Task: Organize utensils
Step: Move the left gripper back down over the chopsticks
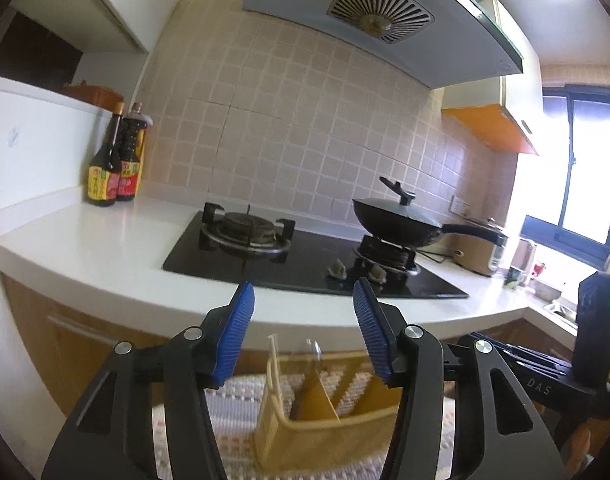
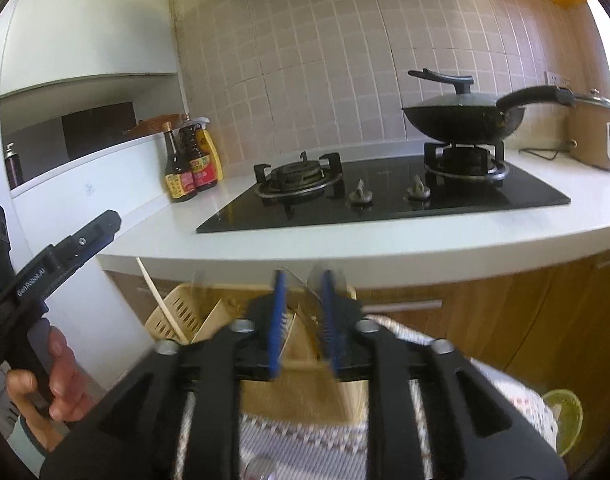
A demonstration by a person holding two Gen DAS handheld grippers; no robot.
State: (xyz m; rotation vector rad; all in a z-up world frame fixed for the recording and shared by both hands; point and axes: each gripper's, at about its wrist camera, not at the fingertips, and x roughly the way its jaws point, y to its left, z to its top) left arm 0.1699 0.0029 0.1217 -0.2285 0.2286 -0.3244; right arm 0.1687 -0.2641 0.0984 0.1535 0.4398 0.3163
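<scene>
Yellow slotted utensil basket (image 1: 317,420) low in frame, below both tools.
Left tool (image 1: 303,328) gapes empty; right tool (image 2: 301,320) stands narrowly parted, apparently holding nothing.

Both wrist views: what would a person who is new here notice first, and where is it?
Probably the black wok, lidded, on the right burner of the black stove. Next, the yellow utensil basket low in front, under the counter edge, between the open left gripper. The right gripper hangs over the same basket, its pads a little apart.
</scene>
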